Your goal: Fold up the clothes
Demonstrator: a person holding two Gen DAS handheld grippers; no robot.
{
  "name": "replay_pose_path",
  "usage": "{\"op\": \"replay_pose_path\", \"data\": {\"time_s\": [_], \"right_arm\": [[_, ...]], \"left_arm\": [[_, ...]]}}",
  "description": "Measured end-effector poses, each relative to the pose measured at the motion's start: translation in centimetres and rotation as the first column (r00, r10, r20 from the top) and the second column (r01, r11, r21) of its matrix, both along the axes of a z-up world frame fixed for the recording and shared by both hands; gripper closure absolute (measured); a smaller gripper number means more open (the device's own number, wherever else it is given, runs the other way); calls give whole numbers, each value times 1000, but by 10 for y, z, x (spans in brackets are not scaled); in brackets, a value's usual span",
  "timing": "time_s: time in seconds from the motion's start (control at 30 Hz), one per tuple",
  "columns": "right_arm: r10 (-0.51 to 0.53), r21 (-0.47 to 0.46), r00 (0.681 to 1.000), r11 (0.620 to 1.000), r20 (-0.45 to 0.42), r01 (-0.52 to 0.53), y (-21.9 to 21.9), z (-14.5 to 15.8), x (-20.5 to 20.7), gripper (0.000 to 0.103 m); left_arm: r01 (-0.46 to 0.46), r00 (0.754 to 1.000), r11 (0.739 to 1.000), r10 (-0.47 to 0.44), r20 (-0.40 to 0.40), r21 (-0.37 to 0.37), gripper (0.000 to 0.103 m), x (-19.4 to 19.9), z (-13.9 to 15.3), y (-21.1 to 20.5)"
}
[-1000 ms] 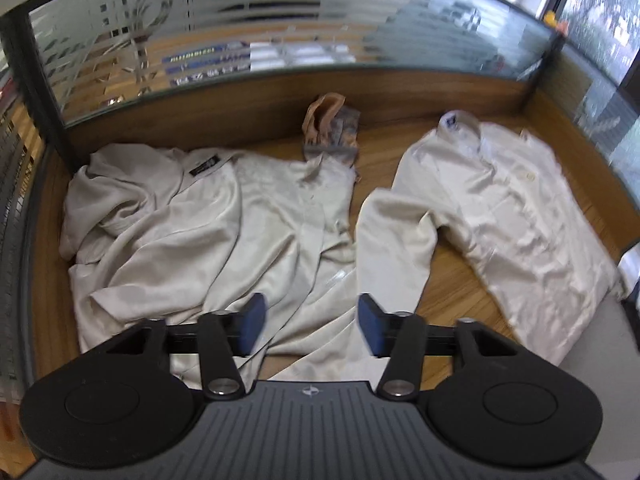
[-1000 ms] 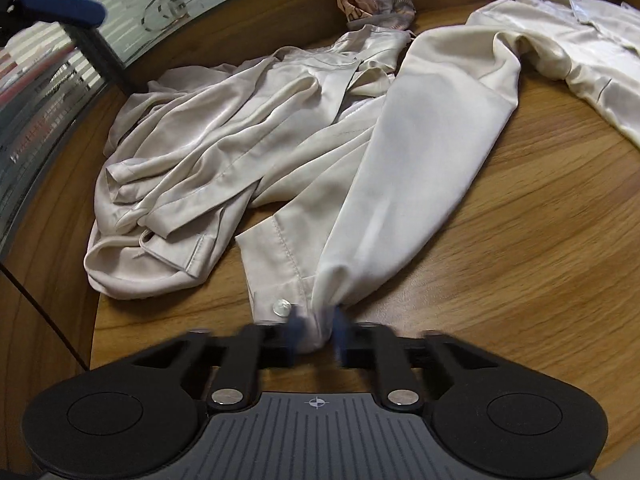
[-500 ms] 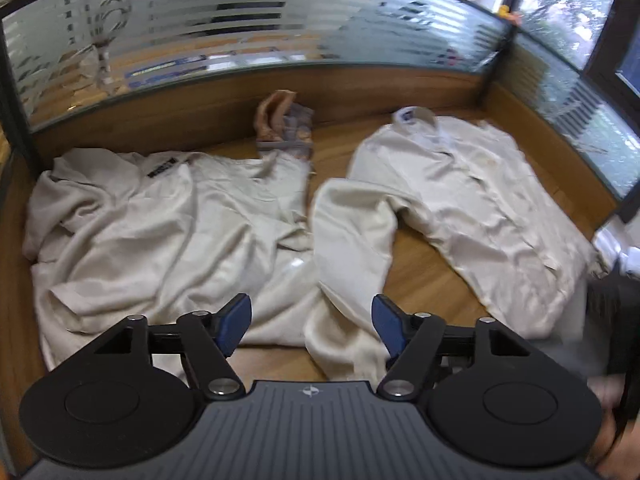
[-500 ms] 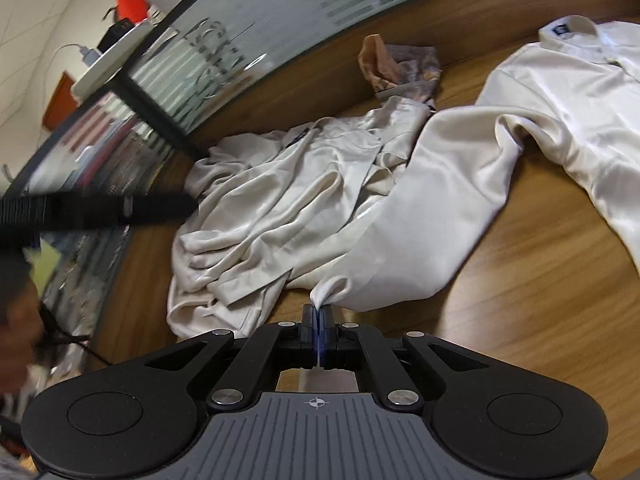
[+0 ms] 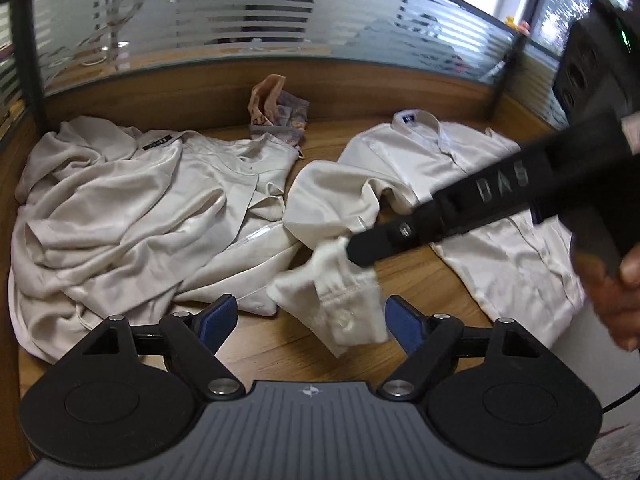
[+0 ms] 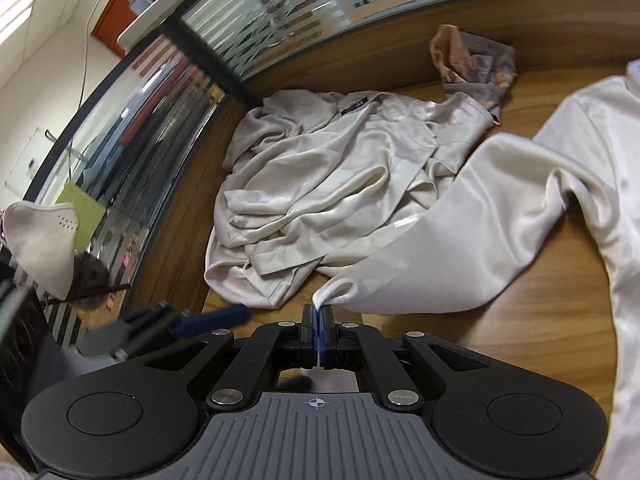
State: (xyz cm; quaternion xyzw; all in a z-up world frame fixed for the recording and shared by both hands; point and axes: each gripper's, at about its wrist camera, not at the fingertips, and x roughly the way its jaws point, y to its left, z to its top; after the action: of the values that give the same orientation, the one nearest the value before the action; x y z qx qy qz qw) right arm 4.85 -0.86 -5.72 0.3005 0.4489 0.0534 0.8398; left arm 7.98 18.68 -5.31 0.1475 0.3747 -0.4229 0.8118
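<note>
The right gripper (image 6: 318, 322) has its jaws pinched on the cuff of the cream satin button-up shirt's (image 5: 472, 184) sleeve (image 6: 460, 240), lifting it off the wooden table (image 6: 500, 340) — likely to fold it inward. The left gripper (image 5: 312, 320) hovers with jaws spread near the front edge; the shirt's body lies flat toward the right edge, beside a crumpled beige garment (image 5: 120, 208).

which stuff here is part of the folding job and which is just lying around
In the job:
- white shirt, sleeve cuff pinched in right gripper
- left gripper, jaws open
- crumpled beige garment

Lying about:
- patterned cloth bundle
- glass partition
</note>
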Motion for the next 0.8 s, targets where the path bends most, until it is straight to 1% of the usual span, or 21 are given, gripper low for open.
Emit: {"op": "replay_pose_path", "data": {"time_s": [0.07,0.2,0.27,0.3,0.33,0.4,0.43,0.47,0.5,0.53,0.57,0.6,0.63,0.67,0.7,0.77,0.8], "right_arm": [[19,-2,1000,1000,-13,-19,-2,4,5,100],[37,0,999,999,-38,-37,-5,8,14,100],[41,28,998,999,-48,-40,-8,9,17,100],[43,45,998,998,-52,-41,-9,9,18,100],[46,55,997,998,-54,-43,-10,9,19,100],[62,47,996,997,-56,-60,-12,10,21,100],[66,42,996,997,-57,-64,-12,10,21,100],[68,44,996,997,-60,-66,-12,9,21,100],[69,47,996,997,-60,-66,-13,9,21,100],[69,50,996,997,-59,-66,-14,9,21,100],[72,49,996,996,-56,-69,-13,9,21,100],[73,48,996,996,-55,-71,-13,9,21,100],[75,46,996,996,-53,-73,-13,9,21,99],[77,45,996,996,-52,-74,-13,9,21,99],[79,47,995,996,-53,-77,-14,9,21,99],[84,51,995,995,-53,-82,-15,10,21,93],[91,52,995,995,-46,-88,-15,11,20,91]], "left_arm": [[-26,999,1000,27,33,-11,13,-7,-5,-6],[-78,992,996,81,98,-36,13,-20,-16,-18],[-95,982,994,103,157,-61,13,-23,-21,-22],[-100,975,993,110,194,-58,14,-25,-24,-25],[-98,968,994,106,228,-48,17,-28,-27,-27],[-86,957,996,91,276,-31,28,-32,-31,-30],[-79,954,997,83,289,-25,36,-33,-32,-30],[-73,950,997,75,302,-19,42,-35,-34,-30],[-72,953,997,75,295,-20,45,-34,-34,-29],[-75,957,997,78,280,-24,55,-31,-34,-27],[-77,961,997,82,264,-28,73,-29,-34,-26],[-79,965,996,85,248,-32,84,-27,-33,-24],[-82,969,996,88,233,-35,90,-24,-33,-22],[-95,971,994,103,216,-47,90,-21,-31,-18],[-109,977,992,118,177,-59,91,-15,-27,-14],[-142,986,987,148,76,-76,91,1,-21,-6],[-168,985,983,170,22,-74,91,10,-19,-1]]}}
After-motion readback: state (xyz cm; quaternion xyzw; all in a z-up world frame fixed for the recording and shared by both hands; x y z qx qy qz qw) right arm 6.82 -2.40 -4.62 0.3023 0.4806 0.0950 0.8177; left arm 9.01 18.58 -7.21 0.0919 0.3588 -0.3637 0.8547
